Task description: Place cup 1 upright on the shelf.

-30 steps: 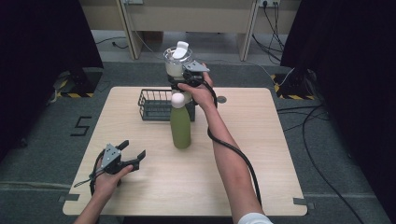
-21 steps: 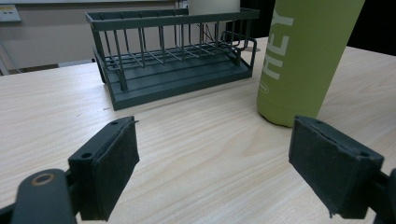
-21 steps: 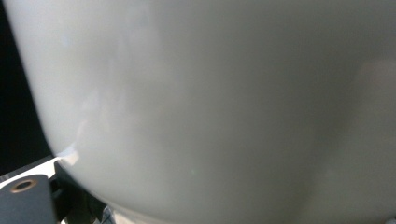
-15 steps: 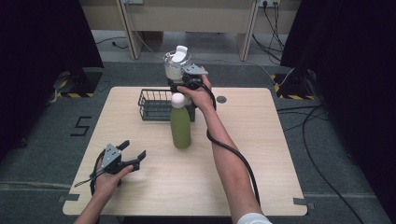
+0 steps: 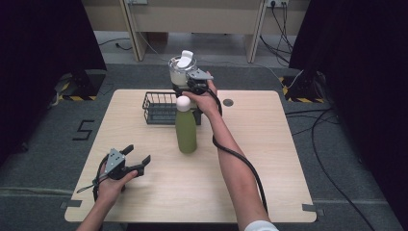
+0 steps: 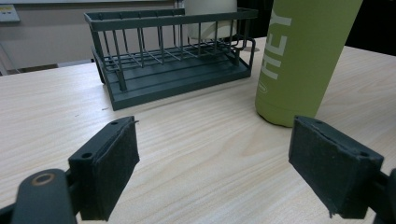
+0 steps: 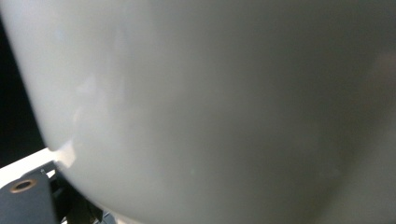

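The right tool (image 5: 188, 86) holds a white cup (image 5: 180, 73) lifted above the far edge of the dark wire basket (image 5: 161, 108), at the back of the table (image 5: 269, 159). In the high view the cup sits against the tool's front, with a white piece (image 5: 185, 58) sticking up from its rim. The right gripper view is pressed so close that the cup's pale wall (image 7: 224, 102) covers nearly all of it, with a bit of black jaw at the lower left corner; the pads themselves are hidden, but the cup hangs clear of the table in this tool's grasp.

The green bottle (image 5: 185, 130) with its white cap stands upright just in front of the basket, on the near side of it, and the right forearm passes close by its right side. In the left gripper view the bottle (image 6: 303, 56) rises at the right, the basket (image 6: 173, 56) lies behind and to the left of it, and the bottom of the cup (image 6: 210, 18) shows beyond the basket's far rail.

The left tool (image 5: 132, 161) rests low at the near left part of the table, well apart from the basket, its jaws standing partly spread with only bare wood between them.
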A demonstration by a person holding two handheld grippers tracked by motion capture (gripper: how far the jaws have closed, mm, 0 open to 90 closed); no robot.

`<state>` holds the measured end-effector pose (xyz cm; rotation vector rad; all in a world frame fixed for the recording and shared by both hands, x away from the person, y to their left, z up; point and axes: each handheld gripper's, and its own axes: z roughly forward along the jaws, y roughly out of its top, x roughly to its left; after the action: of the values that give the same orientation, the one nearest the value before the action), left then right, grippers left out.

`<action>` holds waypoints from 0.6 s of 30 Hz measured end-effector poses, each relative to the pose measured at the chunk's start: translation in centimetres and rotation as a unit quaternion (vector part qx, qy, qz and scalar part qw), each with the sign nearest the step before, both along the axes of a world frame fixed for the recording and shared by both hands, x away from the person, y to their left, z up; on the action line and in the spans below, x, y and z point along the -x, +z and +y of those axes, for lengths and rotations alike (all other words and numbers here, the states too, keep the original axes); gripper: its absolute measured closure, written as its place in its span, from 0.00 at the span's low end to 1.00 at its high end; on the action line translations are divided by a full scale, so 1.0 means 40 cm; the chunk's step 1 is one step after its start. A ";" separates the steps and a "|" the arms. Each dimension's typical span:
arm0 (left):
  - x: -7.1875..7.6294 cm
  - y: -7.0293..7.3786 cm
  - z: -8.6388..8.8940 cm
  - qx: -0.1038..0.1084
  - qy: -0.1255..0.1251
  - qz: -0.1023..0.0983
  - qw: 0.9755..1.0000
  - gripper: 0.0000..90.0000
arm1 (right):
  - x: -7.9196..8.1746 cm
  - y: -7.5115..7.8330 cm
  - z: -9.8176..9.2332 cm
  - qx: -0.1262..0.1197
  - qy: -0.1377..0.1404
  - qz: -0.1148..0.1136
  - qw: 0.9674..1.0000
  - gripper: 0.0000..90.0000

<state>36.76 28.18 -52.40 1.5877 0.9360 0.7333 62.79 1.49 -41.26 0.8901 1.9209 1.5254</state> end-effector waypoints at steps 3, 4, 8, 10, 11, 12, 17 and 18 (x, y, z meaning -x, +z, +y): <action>0.001 0.000 0.000 0.000 -0.001 0.000 1.000 0.17 | -0.001 -0.012 0.000 0.001 -0.001 0.006 1.000 0.11; 0.001 0.000 0.000 0.000 -0.001 0.000 1.000 0.17 | -0.001 -0.012 0.000 0.001 -0.001 0.006 1.000 0.11; 0.001 0.001 0.001 0.000 0.000 0.000 1.000 0.17 | -0.003 -0.022 -0.001 0.006 -0.004 0.011 1.000 0.11; 0.001 0.001 0.000 0.000 0.000 0.000 1.000 0.17 | -0.004 -0.026 0.000 0.004 -0.004 0.009 1.000 0.11; 0.001 0.001 0.000 -0.001 -0.001 0.000 1.000 0.17 | -0.003 -0.025 -0.001 0.005 -0.004 0.011 1.000 0.11; 0.001 0.001 0.000 -0.001 -0.001 0.000 1.000 0.17 | -0.003 -0.025 -0.001 0.005 -0.004 0.011 1.000 0.11; 0.001 0.000 -0.002 -0.003 -0.003 0.000 1.000 0.17 | -0.002 -0.027 -0.003 0.004 -0.004 0.009 1.000 0.10; 0.001 0.000 -0.002 -0.002 -0.003 0.000 1.000 0.17 | -0.001 -0.028 -0.005 0.001 -0.005 0.009 1.000 0.10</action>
<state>36.72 28.10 -52.39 1.5933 0.9300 0.7325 62.82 1.29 -42.40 0.9136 1.9281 1.5135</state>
